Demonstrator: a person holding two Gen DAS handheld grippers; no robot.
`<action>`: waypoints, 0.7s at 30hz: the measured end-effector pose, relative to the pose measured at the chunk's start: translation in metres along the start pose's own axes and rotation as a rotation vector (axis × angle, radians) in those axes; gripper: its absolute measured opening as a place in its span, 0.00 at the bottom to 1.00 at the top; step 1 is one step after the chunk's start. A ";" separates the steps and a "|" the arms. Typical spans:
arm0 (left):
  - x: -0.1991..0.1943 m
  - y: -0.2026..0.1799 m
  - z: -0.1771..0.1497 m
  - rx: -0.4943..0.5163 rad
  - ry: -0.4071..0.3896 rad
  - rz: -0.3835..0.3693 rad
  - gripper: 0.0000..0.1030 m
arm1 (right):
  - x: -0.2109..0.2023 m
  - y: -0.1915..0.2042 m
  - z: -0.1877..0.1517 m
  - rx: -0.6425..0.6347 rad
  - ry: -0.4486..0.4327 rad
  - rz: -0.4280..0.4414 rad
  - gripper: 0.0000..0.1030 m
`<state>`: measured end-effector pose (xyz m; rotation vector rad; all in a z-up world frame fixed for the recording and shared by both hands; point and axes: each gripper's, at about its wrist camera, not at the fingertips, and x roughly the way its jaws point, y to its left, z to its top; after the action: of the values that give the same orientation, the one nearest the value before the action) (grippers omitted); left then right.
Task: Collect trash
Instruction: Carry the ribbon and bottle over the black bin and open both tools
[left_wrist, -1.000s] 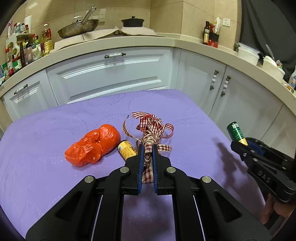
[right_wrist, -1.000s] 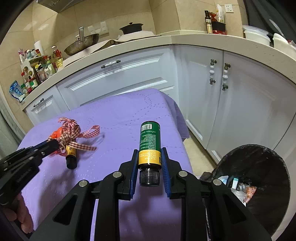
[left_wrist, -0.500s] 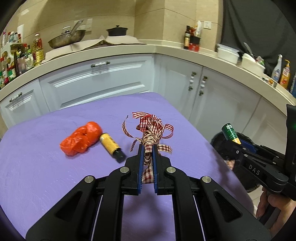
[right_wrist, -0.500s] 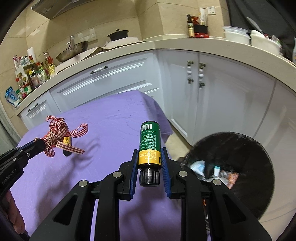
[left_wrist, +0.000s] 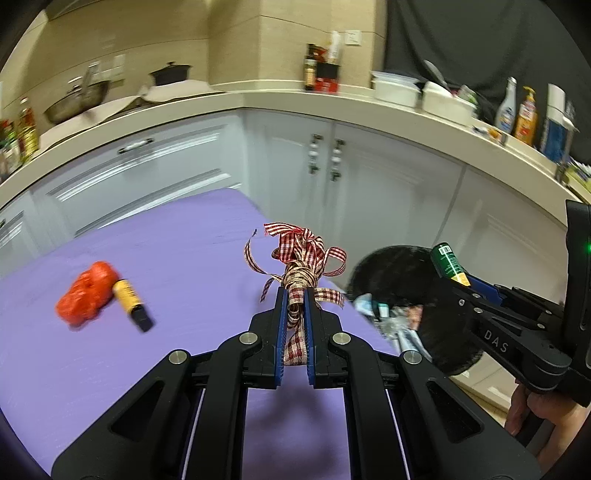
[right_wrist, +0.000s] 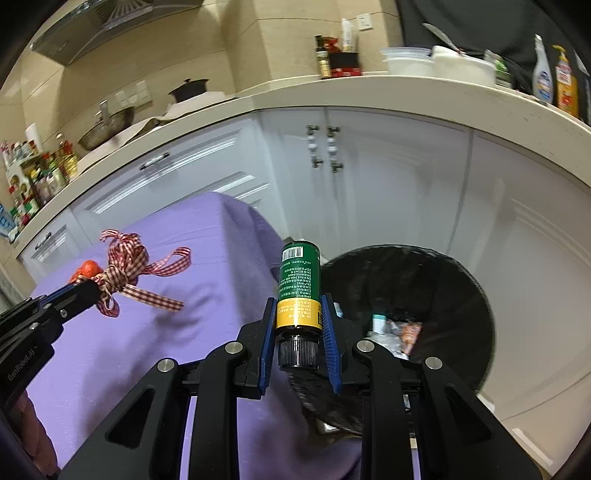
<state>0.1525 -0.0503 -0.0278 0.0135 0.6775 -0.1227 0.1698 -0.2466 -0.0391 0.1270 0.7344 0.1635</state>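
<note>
My left gripper (left_wrist: 295, 291) is shut on a red-and-white checked ribbon bow (left_wrist: 301, 258), held above the right edge of the purple table (left_wrist: 184, 258); the same bow (right_wrist: 125, 271) shows at the left of the right wrist view. My right gripper (right_wrist: 299, 304) is shut on a green bottle (right_wrist: 298, 284) with a yellow band and black cap, held over the near rim of a black-lined trash bin (right_wrist: 424, 295). That bottle (left_wrist: 447, 263) and bin (left_wrist: 399, 280) also show in the left wrist view. An orange crumpled bag (left_wrist: 86, 293) and a small yellow bottle (left_wrist: 131, 304) lie on the table.
White cabinets (right_wrist: 369, 177) and a beige counter (right_wrist: 406, 88) with bowls, bottles and a pan curve behind. The bin (right_wrist: 391, 328) holds several bits of litter. A hand (left_wrist: 539, 410) grips the right tool at the lower right.
Both grippers have swung right with their loads. The bin has come into the left wrist view and nearer the centre of the right one. The bag and yellow bottle have slid left.
</note>
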 end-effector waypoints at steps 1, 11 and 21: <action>0.002 -0.006 0.001 0.008 0.001 -0.007 0.08 | -0.001 -0.005 -0.001 0.008 -0.001 -0.008 0.24; 0.026 -0.069 0.016 0.089 -0.007 -0.093 0.08 | -0.001 -0.052 -0.007 0.076 -0.004 -0.079 0.24; 0.059 -0.106 0.015 0.145 -0.026 -0.128 0.52 | 0.017 -0.089 -0.012 0.149 0.011 -0.119 0.45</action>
<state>0.1951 -0.1627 -0.0501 0.1080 0.6421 -0.2941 0.1828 -0.3295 -0.0743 0.2236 0.7628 -0.0039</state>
